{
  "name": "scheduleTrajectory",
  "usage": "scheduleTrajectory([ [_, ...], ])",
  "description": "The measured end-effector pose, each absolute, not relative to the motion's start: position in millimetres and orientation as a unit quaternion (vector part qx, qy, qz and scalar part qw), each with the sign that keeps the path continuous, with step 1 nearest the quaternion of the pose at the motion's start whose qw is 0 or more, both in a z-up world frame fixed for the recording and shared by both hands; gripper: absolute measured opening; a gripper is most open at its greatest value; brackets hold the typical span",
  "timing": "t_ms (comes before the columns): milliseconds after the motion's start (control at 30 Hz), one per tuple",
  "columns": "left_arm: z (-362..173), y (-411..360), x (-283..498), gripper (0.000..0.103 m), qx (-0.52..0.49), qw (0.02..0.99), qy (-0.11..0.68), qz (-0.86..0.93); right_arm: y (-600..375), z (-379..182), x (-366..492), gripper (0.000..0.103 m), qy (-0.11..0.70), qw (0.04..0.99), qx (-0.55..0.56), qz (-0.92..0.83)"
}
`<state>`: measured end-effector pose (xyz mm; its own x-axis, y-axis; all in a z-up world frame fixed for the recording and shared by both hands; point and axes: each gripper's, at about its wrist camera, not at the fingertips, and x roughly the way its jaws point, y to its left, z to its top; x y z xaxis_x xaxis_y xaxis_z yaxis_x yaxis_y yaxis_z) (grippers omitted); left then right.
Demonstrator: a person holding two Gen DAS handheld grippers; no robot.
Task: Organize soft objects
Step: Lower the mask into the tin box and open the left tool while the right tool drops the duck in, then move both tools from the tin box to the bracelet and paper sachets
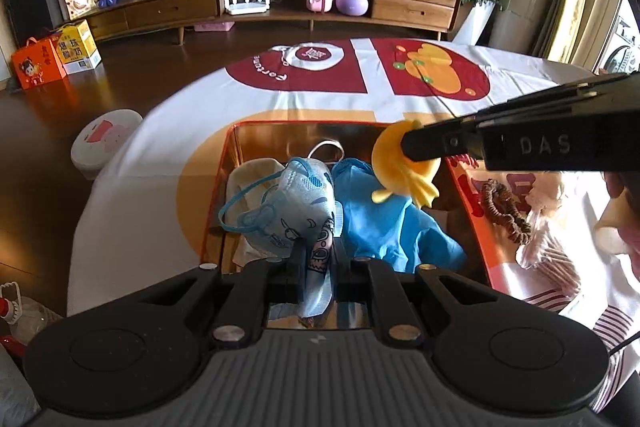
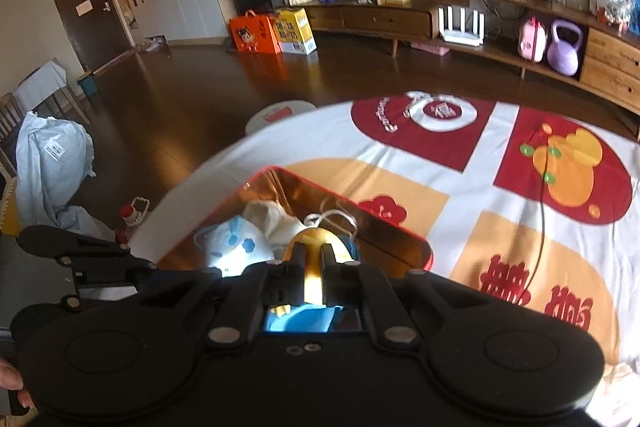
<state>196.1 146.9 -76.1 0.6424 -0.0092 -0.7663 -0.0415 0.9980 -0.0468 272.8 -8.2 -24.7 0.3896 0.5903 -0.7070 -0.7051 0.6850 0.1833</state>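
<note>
An orange-rimmed box (image 1: 230, 147) with a shiny inside stands on the table. My left gripper (image 1: 318, 251) is shut on a light blue patterned face mask (image 1: 288, 203) over the box. A blue cloth item (image 1: 384, 219) and a cream cloth (image 1: 252, 175) lie inside. My right gripper (image 1: 408, 147) comes in from the right, shut on a yellow soft toy (image 1: 396, 167) above the box. In the right wrist view that gripper (image 2: 312, 249) pinches the yellow toy (image 2: 314, 239) over the box (image 2: 272, 175), with the mask (image 2: 236, 247) to the left.
A brown scrunchie (image 1: 504, 207) and a cream plush (image 1: 556, 191) lie right of the box on the printed tablecloth (image 1: 360, 99). A white stool (image 1: 106, 139) stands left of the table. A wooden TV cabinet (image 1: 280, 7) runs along the far wall.
</note>
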Motion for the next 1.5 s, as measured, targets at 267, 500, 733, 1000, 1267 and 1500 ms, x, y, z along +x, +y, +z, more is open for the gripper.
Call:
scheduleTrajectory([
  [267,-92,145,209,0.011,-0.036,0.895,0.444,0.000,-4,-39,267,0.007,0.406,0.817,-0.072,0.404],
  [500,-96,143,210,0.011,-0.040,0.892,0.450,-0.002,3,-42,260,0.014,0.416,0.806,-0.079,0.413],
  [733,-92,142,206,0.017,-0.038,0.891,0.452,0.006,5,-39,252,0.021,0.420,0.803,-0.088,0.413],
  [1000,-88,140,197,0.028,-0.040,0.891,0.452,0.008,-1,-28,243,0.033,0.414,0.806,-0.085,0.414],
  [1267,-73,140,182,0.064,-0.047,0.899,0.434,0.008,-8,-14,229,0.042,0.401,0.810,-0.088,0.419],
  [1500,-58,135,167,0.065,-0.048,0.905,0.422,0.012,-22,2,214,0.059,0.383,0.818,-0.077,0.422],
])
